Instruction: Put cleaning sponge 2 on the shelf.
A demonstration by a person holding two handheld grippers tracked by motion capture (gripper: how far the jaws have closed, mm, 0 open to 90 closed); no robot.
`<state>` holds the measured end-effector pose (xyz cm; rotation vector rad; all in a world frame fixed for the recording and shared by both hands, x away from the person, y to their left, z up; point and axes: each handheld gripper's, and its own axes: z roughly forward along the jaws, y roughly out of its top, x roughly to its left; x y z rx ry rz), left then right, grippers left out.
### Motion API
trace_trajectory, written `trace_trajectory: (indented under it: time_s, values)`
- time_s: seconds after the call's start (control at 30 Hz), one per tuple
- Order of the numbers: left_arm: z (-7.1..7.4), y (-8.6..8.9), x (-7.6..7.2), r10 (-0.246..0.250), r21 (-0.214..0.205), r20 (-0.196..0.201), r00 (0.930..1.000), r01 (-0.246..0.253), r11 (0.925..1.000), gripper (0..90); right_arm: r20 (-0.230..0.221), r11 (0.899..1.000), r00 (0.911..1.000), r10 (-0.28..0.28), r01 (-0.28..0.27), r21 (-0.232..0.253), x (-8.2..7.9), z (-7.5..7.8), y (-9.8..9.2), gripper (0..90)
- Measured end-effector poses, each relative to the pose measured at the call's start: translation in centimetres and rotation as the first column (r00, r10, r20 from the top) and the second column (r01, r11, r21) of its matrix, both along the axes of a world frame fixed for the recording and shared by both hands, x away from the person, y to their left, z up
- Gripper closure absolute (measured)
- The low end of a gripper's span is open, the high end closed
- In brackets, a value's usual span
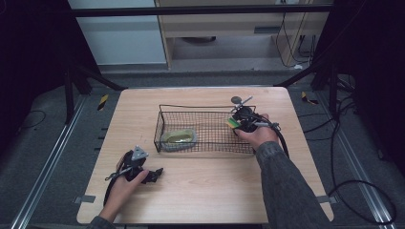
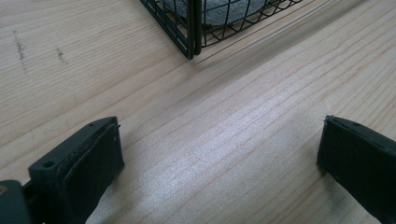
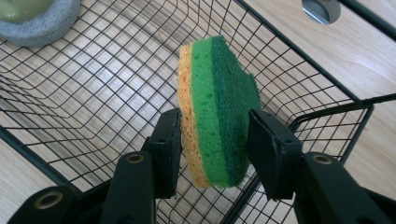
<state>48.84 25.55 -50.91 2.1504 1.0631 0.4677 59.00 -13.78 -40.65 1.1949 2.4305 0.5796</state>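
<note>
Black two-jaw grippers — left gripper (image 1: 154, 174) grey-plated, cabled — dark denim sleeve (image 1: 286, 186).

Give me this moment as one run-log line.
right gripper: shut on sponge, over basket | left gripper: open, on table | dish: in basket

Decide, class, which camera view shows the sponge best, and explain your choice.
The right gripper view shows the sponge best: close up, its yellow, light green and dark green layers are plain, pinched between the right claw above the wire basket. The high view gives a small yellow-green patch at the basket's right end.
</note>
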Motion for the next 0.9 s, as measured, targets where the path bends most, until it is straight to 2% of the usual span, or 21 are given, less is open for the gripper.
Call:
trace_trajectory:
  time_s: [0.17, 0.4, 0.53, 0.63, 0.73, 0.8, 0.9]
  values:
    - [0.0, 0.0, 0.0, 0.0, 0.0, 0.0, 1.0, 0.0, 1.0, 0.0, -0.01, 1.0, 0.9999, 0.004, -0.004, 0.005, -0.2, -0.1, 0.2, 55.0]
    - [0.0, 0.0, 0.0, 0.001, -0.002, -0.001, 1.0, -0.001, 1.0, 0.0, -0.013, 0.999, 0.9998, 0.018, -0.017, 0.042, -0.8, 0.2, 0.3, 47.1]
    - [0.0, 0.0, 0.0, 0.001, -0.002, -0.001, 1.0, -0.001, 1.0, 0.0, 0.008, 0.998, 0.9998, 0.018, -0.019, 0.067, -1.3, 0.7, 0.0, 43.5]
    - [0.0, 0.0, 0.0, 0.001, -0.002, -0.001, 1.0, -0.001, 1.0, 0.0, 0.033, 0.996, 0.9995, 0.001, -0.004, 0.094, -1.7, 1.2, -0.5, 38.3]
    - [0.0, 0.0, 0.0, -0.002, 0.003, -0.001, 1.0, 0.002, 1.0, 0.0, 0.062, 0.994, 0.9976, -0.03, 0.023, 0.11, -2.1, 1.4, -1.2, 29.3]
    - [0.0, 0.0, 0.0, -0.002, 0.003, -0.001, 1.0, 0.002, 1.0, 0.0, 0.08, 0.993, 0.9953, -0.053, 0.044, 0.113, -2.4, 1.5, -1.8, 22.7]
    - [0.0, 0.0, 0.0, -0.002, 0.003, -0.001, 1.0, 0.002, 1.0, 0.0, 0.102, 0.986, 0.9895, -0.103, 0.088, 0.143, -2.8, 1.7, -2.9, 15.6]
